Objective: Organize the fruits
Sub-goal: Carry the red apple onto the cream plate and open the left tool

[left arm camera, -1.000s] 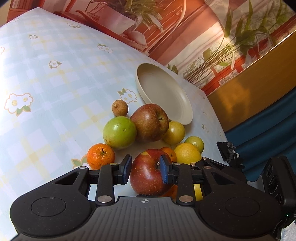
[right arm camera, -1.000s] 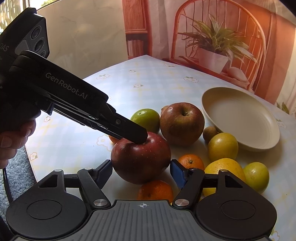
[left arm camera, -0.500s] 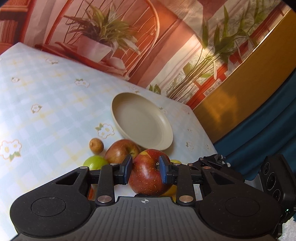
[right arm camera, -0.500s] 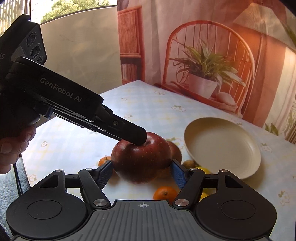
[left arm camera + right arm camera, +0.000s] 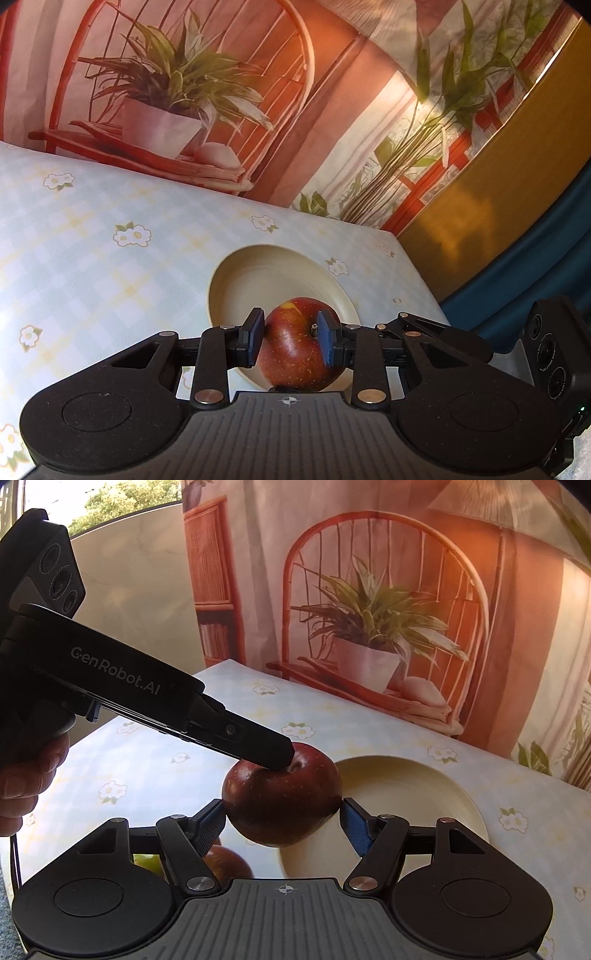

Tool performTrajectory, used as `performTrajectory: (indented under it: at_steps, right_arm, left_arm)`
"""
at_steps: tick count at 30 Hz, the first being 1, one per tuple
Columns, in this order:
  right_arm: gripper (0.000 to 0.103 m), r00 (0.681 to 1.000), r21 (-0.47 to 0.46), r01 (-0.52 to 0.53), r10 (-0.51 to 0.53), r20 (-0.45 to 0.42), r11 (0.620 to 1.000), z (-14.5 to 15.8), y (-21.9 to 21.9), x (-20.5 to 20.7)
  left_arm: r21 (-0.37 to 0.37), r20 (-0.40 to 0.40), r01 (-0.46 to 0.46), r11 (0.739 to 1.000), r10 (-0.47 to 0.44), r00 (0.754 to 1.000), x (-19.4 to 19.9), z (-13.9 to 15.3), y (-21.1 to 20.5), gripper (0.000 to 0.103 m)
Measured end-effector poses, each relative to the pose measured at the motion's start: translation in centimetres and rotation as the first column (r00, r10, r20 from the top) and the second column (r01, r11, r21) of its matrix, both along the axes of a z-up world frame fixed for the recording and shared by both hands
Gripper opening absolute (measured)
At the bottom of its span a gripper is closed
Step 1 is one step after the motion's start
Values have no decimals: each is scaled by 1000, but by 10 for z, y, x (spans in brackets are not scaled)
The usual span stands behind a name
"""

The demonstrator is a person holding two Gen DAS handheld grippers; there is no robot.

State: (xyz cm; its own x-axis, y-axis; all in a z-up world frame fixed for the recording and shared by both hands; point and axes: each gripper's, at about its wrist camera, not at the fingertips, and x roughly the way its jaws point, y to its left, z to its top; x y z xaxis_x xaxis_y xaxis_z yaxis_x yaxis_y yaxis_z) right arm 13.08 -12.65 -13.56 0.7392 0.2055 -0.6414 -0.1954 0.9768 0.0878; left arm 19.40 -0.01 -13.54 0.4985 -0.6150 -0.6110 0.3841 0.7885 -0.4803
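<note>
Two black two-finger grippers, the left (image 5: 291,341) and the right (image 5: 282,825), both clamp one dark red round apple (image 5: 297,345), tilted downward. It hangs above one empty cream round plate (image 5: 424,786) on the flowered checked tablecloth (image 5: 92,266); a second red apple (image 5: 227,864) and one green fruit (image 5: 146,862) lie below.

You have the red apple (image 5: 295,343) up off the table, stem dimple turned upward, its dark speckled skin showing a yellow patch near the top. It hangs in front of the cream plate (image 5: 436,794), which lies flat and bare. Below, another reddish apple (image 5: 227,864) and a green fruit (image 5: 146,862) rest on the cloth.
</note>
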Motion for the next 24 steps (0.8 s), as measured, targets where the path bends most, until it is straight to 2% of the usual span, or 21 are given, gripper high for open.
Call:
performTrajectory:
  at_steps: [11, 17, 21, 24]
  right_arm:
    - [64, 998, 8, -6, 7, -58, 1000, -43, -24, 45]
    - [64, 996, 1, -10, 10, -89, 1000, -47, -26, 57]
    - [65, 992, 7, -24, 25, -127, 1000, -52, -25, 62]
    - [65, 991, 4, -26, 27, -130, 1000, -52, -24, 65]
  left_arm:
    - [54, -66, -2, 999, 6, 998, 55, -34, -20, 32]
    - [53, -76, -10, 999, 14, 997, 66, -38, -20, 32]
    - [106, -67, 4, 994, 3, 998, 66, -41, -26, 32]
    - [105, -68, -25, 994, 32, 997, 66, -41, -22, 32]
